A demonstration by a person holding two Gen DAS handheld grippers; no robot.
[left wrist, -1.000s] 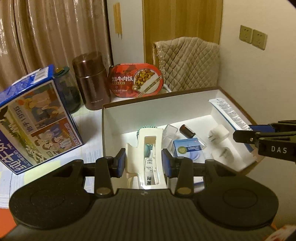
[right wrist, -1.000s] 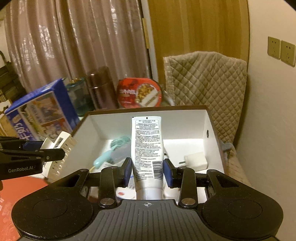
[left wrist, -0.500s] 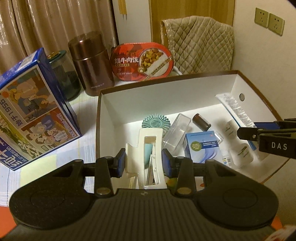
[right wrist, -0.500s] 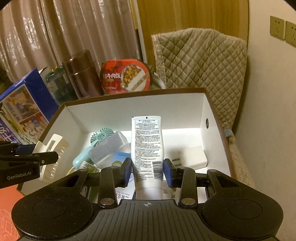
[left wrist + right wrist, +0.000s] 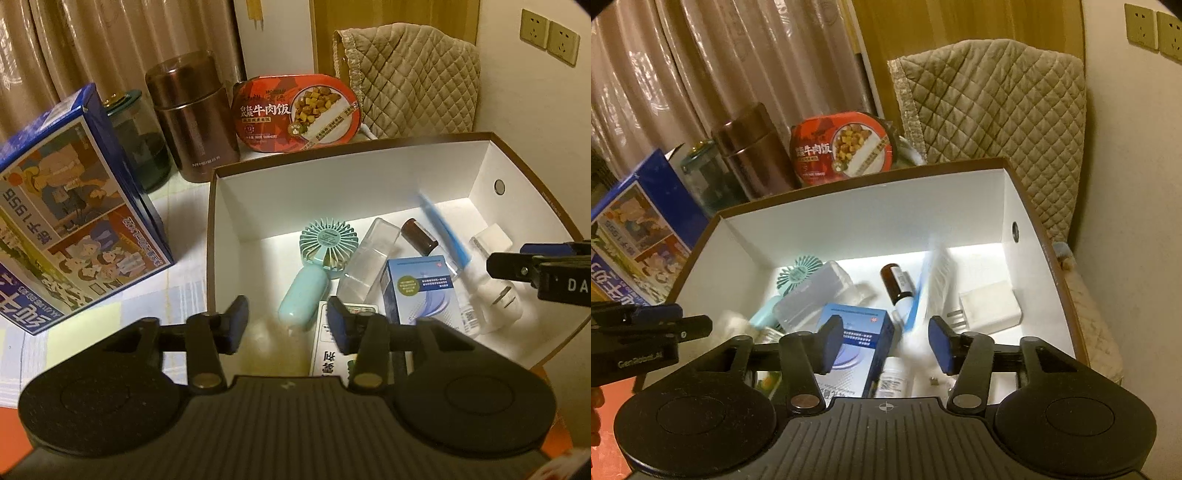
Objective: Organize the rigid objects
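Over the near end of the white-lined brown box (image 5: pixel 351 158) my left gripper (image 5: pixel 288 325) hangs with its jaws opening and nothing between the pads. The cream hair clip (image 5: pixel 733 321) is a pale blur dropping inside the box's left side. My right gripper (image 5: pixel 885 343) is opening too, its pads clear of the white tube (image 5: pixel 931 284), which is blurred and tipping onto the things in the box. In the box lie a teal hand fan (image 5: pixel 325 247), a clear case (image 5: pixel 369 262), a brown bottle (image 5: pixel 419 236), a blue carton (image 5: pixel 417 288) and a white plug (image 5: pixel 990 306).
Left of the box a tall blue picture carton (image 5: pixel 74 206) stands on the table. Behind it are a dark glass jar (image 5: pixel 147 147), a brown flask (image 5: pixel 192 118) and a red meal bowl (image 5: pixel 295 110). A quilted cover (image 5: pixel 406 74) and the wall close off the right.
Both grippers sank toward the box, then opened. The cream clip left the left pads and the white tube left the right pads; both are falling into the box.
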